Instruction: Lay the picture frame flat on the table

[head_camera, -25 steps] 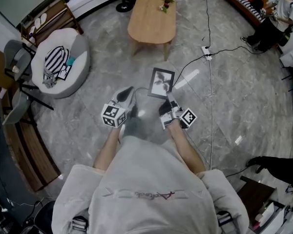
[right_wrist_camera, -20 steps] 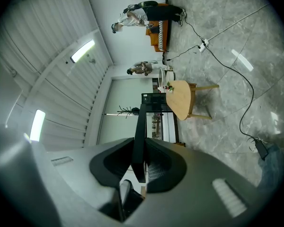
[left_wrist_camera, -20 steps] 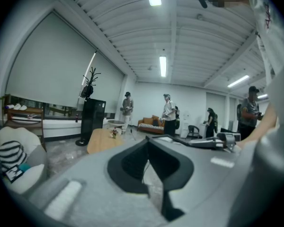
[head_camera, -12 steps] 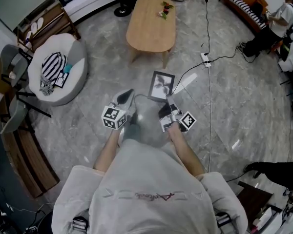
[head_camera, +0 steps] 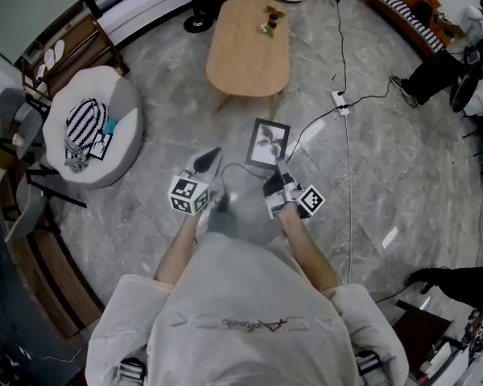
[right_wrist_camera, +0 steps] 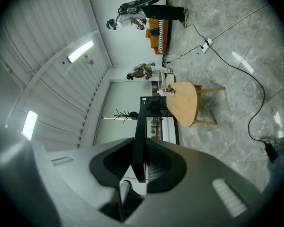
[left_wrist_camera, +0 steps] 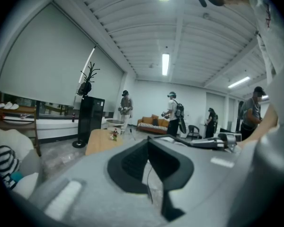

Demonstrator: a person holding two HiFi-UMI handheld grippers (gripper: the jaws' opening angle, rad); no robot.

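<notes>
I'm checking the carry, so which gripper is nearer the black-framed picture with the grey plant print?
Right. The right gripper clamps the near edge of the black picture frame; the left gripper is shut and empty, apart to its left.

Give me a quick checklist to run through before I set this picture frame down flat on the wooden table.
1. Grip on the picture frame: ok. The right gripper is clamped on its near edge.
2. Left gripper free: ok. Its jaws are together with nothing between them.
3. Frame above the wooden table: not ok. It hangs over the floor, short of the table's near end.
4. Room on the tabletop: ok. Only a small plant decoration sits at the far end.
5. Walking path: not ok. A cable lies on the floor before the table.
</notes>
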